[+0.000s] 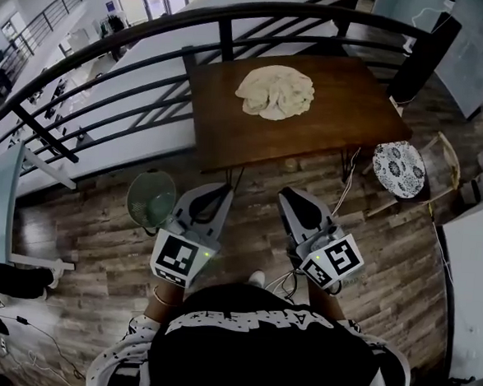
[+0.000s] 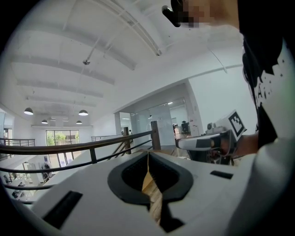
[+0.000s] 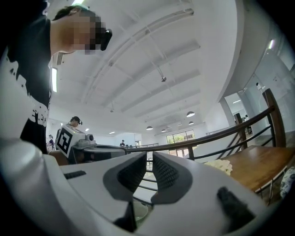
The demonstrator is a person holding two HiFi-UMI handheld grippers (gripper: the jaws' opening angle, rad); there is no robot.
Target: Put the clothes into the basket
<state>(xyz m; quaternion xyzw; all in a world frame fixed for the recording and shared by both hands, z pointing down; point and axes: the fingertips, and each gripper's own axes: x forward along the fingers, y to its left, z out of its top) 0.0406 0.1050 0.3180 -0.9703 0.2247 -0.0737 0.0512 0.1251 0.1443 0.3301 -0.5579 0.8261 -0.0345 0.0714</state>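
Cream clothes [image 1: 275, 92], long axis across the table [image 1: 355, 105]; left gripper [image 1: 222, 190], right gripper [image 1: 288, 195] jaws together, empty.

readable text: none | left gripper [image 1: 218, 191]: black-and-white square marker [image 1: 177, 258]; pattern only, no letters | right gripper [image 1: 291, 196]: same kind of marker; no letters | shirt [image 1: 255, 346]: white print; too distorted to read

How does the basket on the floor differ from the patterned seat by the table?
The basket is pale green and hollow, left of the table; the seat is flat, white with dark pattern, right of it. The basket stands on the floor; the seat sits on a chair frame. Both are round.
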